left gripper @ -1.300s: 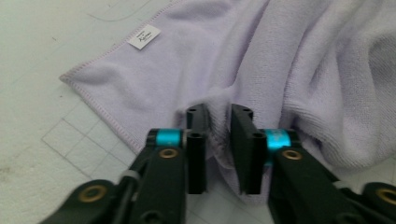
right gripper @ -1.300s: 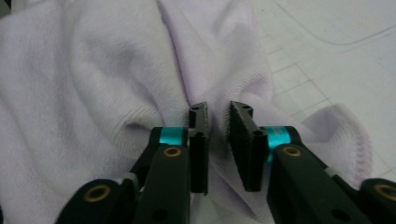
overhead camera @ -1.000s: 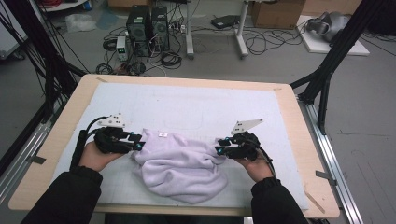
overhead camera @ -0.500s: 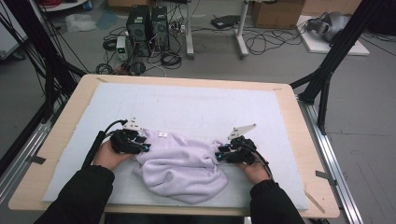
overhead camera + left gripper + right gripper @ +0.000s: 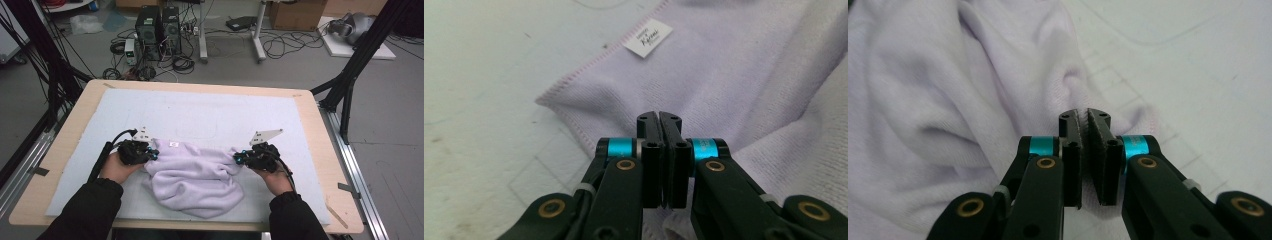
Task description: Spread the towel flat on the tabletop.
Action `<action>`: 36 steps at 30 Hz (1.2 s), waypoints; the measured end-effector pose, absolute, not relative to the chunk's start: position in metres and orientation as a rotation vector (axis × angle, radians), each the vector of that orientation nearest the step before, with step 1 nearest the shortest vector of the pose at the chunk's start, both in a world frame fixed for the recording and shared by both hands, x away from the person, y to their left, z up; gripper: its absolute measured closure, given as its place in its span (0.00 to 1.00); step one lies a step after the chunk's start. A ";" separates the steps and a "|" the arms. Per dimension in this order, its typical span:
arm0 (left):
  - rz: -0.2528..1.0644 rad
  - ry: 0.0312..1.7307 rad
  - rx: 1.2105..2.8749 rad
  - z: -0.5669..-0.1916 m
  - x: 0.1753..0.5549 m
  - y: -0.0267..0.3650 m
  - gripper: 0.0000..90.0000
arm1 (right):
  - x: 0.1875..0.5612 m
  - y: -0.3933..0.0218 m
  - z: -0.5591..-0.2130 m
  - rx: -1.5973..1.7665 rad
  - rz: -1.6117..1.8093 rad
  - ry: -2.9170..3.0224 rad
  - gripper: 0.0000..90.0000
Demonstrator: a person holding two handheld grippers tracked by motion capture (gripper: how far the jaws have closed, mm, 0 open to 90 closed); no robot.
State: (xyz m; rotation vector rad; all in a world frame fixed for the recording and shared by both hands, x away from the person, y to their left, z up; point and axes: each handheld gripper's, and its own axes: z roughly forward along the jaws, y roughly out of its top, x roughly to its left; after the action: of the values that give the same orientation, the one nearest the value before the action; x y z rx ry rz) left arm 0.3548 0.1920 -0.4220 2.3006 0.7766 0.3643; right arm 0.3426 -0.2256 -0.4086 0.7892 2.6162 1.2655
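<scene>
From above, your left gripper (image 5: pixel 150 155) and right gripper (image 5: pixel 241 159) sit at opposite edges of the crumpled lilac towel (image 5: pixel 192 177) on the white mat (image 5: pixel 200 112).

In the left gripper view, your jaws have just closed, pinching the towel's edge; its label (image 5: pixel 647 37) lies ahead.

In the right gripper view, your jaws have just closed on a fold.
</scene>
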 end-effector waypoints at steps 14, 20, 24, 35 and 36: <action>0.433 0.806 2.165 -0.386 0.358 0.206 0.98 | 0.360 -0.225 -0.372 0.745 1.277 2.588 0.95; 0.526 0.875 2.038 -0.355 0.394 0.206 0.98 | 0.397 -0.225 -0.346 0.782 1.243 2.542 0.96; 0.650 0.951 1.955 -0.316 0.432 0.199 0.86 | 0.443 -0.228 -0.302 0.880 1.242 2.342 0.82; 0.502 0.914 2.001 -0.353 0.416 0.202 0.67 | 0.437 -0.238 -0.348 1.000 1.247 2.456 0.65; 0.495 0.904 2.014 -0.358 0.411 0.202 0.67 | 0.430 -0.237 -0.351 0.981 1.254 2.456 0.65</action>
State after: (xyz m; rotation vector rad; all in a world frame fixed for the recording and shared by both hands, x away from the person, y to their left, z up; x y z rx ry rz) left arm 0.4114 0.2021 -0.3580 2.0144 0.9042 0.4953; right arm 0.4299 -0.2374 -0.3510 0.9807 2.4559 1.2538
